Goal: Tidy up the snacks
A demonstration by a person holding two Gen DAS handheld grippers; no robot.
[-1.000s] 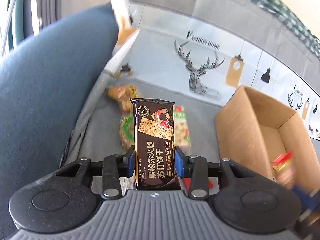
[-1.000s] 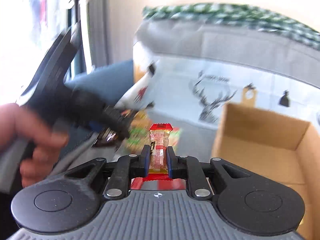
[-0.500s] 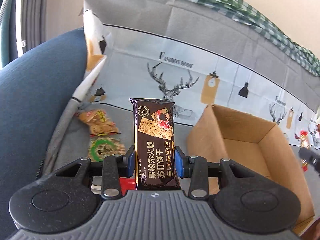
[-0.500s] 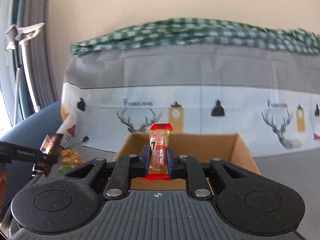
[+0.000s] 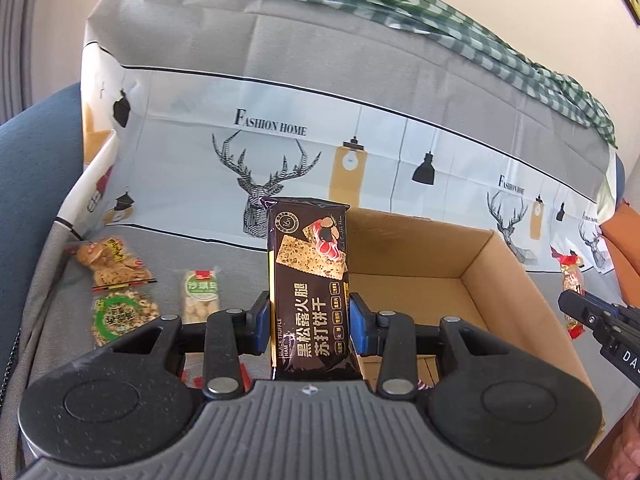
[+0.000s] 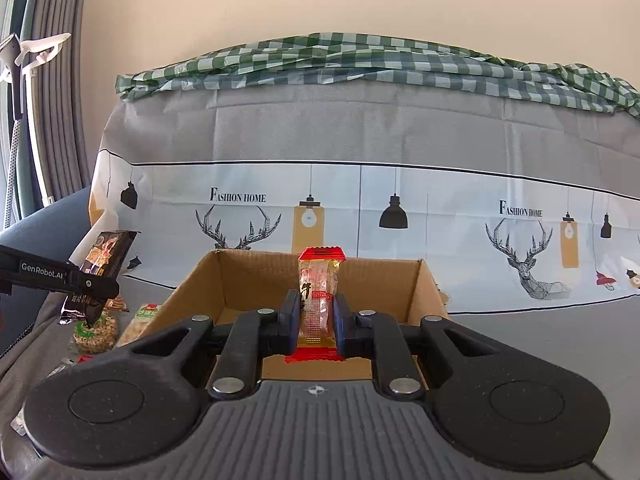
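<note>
My left gripper (image 5: 310, 322) is shut on a dark brown cracker packet (image 5: 309, 276) held upright, just left of the open cardboard box (image 5: 516, 276). My right gripper (image 6: 318, 314) is shut on a small clear snack bar with red ends (image 6: 319, 304), held upright in front of the same box (image 6: 256, 280). In the right wrist view the left gripper (image 6: 94, 290) with its cracker packet (image 6: 106, 258) shows at the left. In the left wrist view the right gripper (image 5: 572, 306) with the red-ended bar (image 5: 572, 280) shows at the right edge.
Several snack packets lie on the grey sofa seat left of the box: a brown biscuit bag (image 5: 110, 266), a green-labelled nut bag (image 5: 120, 314) and a small pale packet (image 5: 200, 294). A deer-print cover (image 5: 280, 152) drapes the backrest. A dark blue armrest (image 5: 36, 168) stands left.
Both grippers have swung from the sofa's left corner towards the cardboard box, each still holding its snack. The box now lies ahead of both.
</note>
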